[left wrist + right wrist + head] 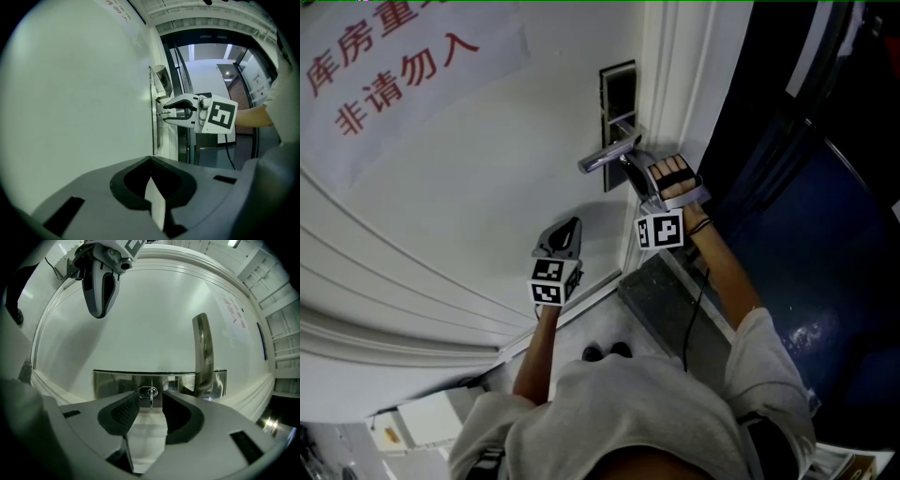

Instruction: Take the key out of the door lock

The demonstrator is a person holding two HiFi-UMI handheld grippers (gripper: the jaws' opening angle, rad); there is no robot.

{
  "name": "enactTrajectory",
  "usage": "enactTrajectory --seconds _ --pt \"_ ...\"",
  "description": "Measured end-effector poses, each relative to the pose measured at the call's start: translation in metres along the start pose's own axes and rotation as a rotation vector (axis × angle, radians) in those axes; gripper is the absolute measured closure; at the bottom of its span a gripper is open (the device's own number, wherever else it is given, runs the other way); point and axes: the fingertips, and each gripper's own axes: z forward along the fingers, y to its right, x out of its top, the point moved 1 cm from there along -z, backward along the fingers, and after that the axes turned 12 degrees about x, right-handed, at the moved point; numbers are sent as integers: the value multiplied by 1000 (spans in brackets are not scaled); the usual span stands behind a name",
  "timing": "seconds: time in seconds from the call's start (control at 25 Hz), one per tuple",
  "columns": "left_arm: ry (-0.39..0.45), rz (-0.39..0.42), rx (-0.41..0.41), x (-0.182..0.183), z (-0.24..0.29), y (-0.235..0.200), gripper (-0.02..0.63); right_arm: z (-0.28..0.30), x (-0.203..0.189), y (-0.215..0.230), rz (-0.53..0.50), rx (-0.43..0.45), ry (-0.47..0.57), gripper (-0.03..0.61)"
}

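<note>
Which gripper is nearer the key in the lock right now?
Right. The right gripper stands with open jaws either side of the key; the left gripper sits apart, by the bare door.

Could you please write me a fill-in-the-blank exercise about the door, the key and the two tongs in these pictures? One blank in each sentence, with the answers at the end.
1. The key sits in the lock plate of a ____ door.
2. The right tongs stand ____ on both sides of the key, not pressing it.
3. The left tongs are shut and hold ____.
4. The sign on the door bears ____ characters.

Answers: white; open; nothing; red.
</note>
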Motion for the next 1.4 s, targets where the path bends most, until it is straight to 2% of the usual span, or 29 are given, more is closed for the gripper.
enactTrajectory --seconds 0.12,0.2,0.32,1.0,1.4 --pt "1 -1 4 0 0 -3 595 3 2 2 -17 -26 6 458" --pt "1 -2 9 0 -1 -5 595 5 2 4 -31 -50 0 517" --pt "3 -4 15 0 0 -9 595 8 1 4 -38 -57 -5 541" --pt "8 5 -1 5 1 1 595 6 1 2 -36 -40 -21 548" --pt "7 11 -10 5 2 7 595 -22 -3 -4 18 -56 15 548"
